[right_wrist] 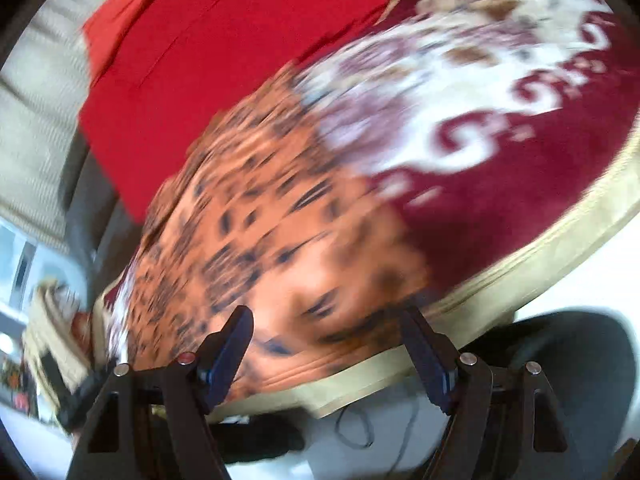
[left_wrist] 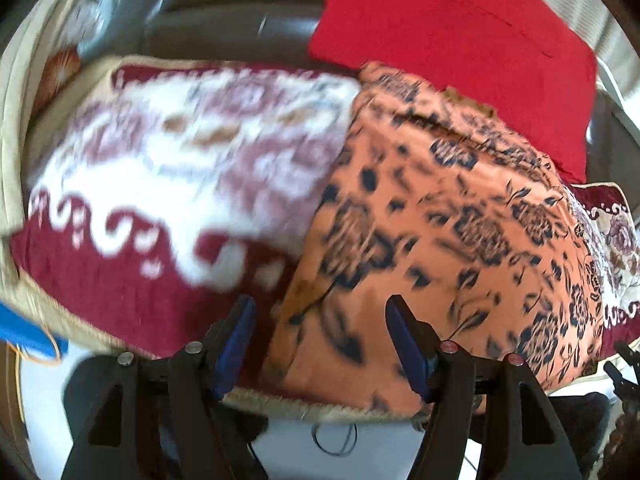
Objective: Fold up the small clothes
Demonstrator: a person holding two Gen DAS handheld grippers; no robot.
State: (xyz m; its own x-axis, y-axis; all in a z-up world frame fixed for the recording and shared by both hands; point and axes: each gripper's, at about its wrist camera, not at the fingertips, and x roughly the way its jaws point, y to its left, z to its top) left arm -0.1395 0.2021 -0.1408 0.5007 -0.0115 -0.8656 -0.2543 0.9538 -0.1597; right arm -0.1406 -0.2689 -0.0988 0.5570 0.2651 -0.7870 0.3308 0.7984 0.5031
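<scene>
Orange floral garment (left_wrist: 440, 216) spread on maroon patterned cloth (left_wrist: 120, 280), red cloth (left_wrist: 448, 40) behind; left gripper (left_wrist: 320, 332) and right gripper (right_wrist: 326, 340) both released, empty, over near hem; best to pinch hem corners evenly, lift together, fold away.

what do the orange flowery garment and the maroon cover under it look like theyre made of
Orange floral garment: looks like thin, smooth printed woven cloth, perhaps cotton or rayon; it drapes in soft creases and has a matte face. Maroon and cream cover: seems a thicker, plush, carpet-like textile with a woven pattern and a beige bound edge. Motion blur leaves both uncertain.
</scene>
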